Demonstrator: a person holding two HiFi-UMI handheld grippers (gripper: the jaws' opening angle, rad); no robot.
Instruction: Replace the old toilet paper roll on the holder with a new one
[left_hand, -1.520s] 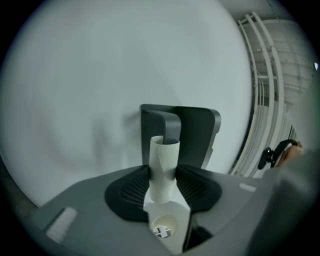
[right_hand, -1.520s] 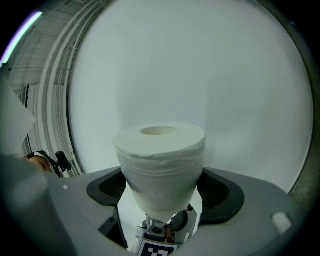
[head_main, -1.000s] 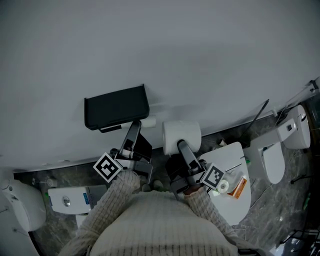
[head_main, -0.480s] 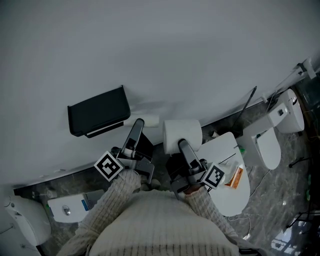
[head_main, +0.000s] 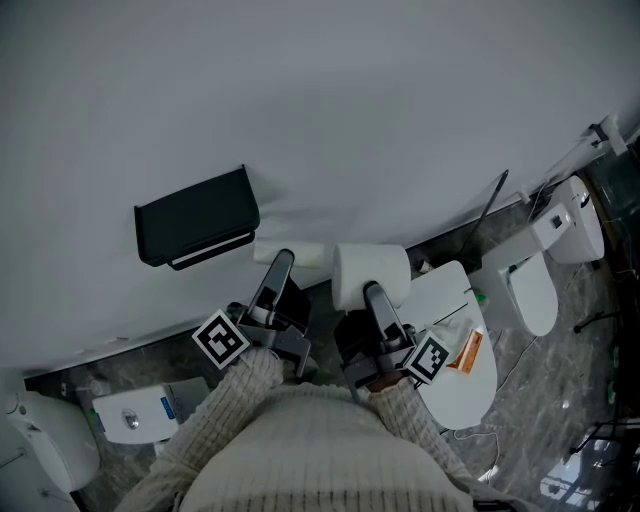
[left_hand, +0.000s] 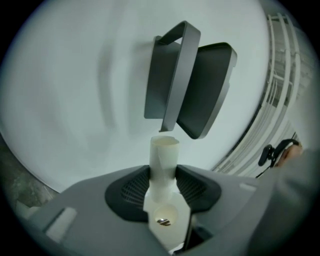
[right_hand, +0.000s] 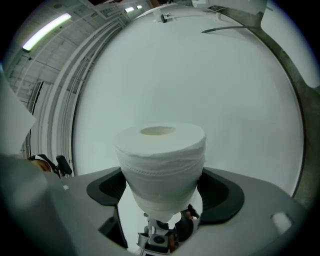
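The black holder (head_main: 195, 218) hangs on the white wall, its cover flap raised; the left gripper view shows the same holder (left_hand: 192, 85) just above the jaws. My left gripper (head_main: 281, 262) is shut on an empty cardboard tube (head_main: 290, 252), which stands up between the jaws (left_hand: 164, 159). My right gripper (head_main: 372, 292) is shut on a full white toilet paper roll (head_main: 370, 272), seen end-on in the right gripper view (right_hand: 161, 160). Both grippers point at the wall, to the right of and below the holder.
A white toilet lid (head_main: 440, 300) lies under my right gripper, with an orange packet (head_main: 472, 350) on it. A second toilet (head_main: 535, 290) stands further right. A white unit (head_main: 135, 415) sits on the grey stone floor at lower left.
Both grippers have drifted a little to the right along the wall, away from the holder, each with its load still in it. The view has shifted too.
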